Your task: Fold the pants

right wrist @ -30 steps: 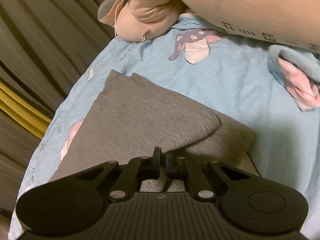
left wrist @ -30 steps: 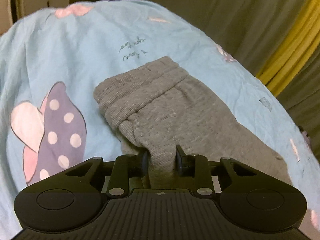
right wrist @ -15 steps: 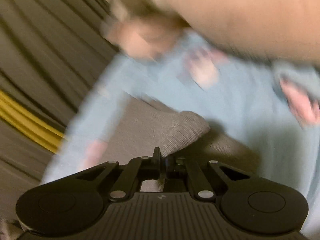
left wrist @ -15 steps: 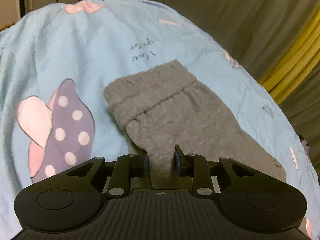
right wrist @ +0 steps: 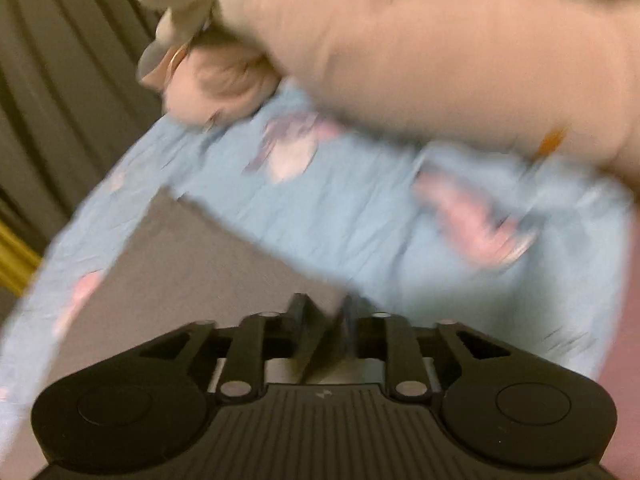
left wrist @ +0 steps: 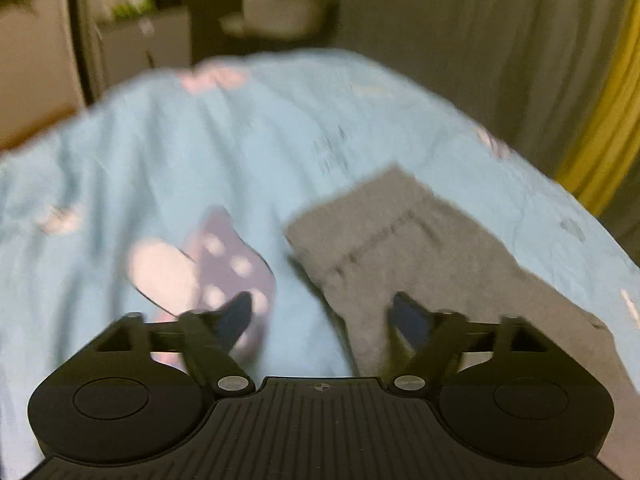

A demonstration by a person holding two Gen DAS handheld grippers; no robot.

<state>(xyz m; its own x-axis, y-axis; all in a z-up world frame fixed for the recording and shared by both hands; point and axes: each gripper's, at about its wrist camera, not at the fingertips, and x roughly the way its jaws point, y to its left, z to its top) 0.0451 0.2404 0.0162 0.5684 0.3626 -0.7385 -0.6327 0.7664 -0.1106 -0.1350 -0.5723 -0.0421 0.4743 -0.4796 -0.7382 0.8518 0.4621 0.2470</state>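
Grey pants (left wrist: 432,248) lying flat on bed, folded.
Seen past my L jaws: ribbed waistband end points away, w/ stitched seam line. R view: blurred, grey fabric (right wrist: 168,280) spreads out low-left.

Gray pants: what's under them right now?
The gray pants lie on the light blue printed bedsheet, which shows on all sides of them. Whatever lies under the sheet, or directly beneath the folded layers, is covered. The left gripper is open, holding nothing.

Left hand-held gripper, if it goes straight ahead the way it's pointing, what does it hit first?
Probably the blue bedsheet: the open left hand-held gripper aims at the strip between the bow print and the gray pants. Blur makes depth uncertain.
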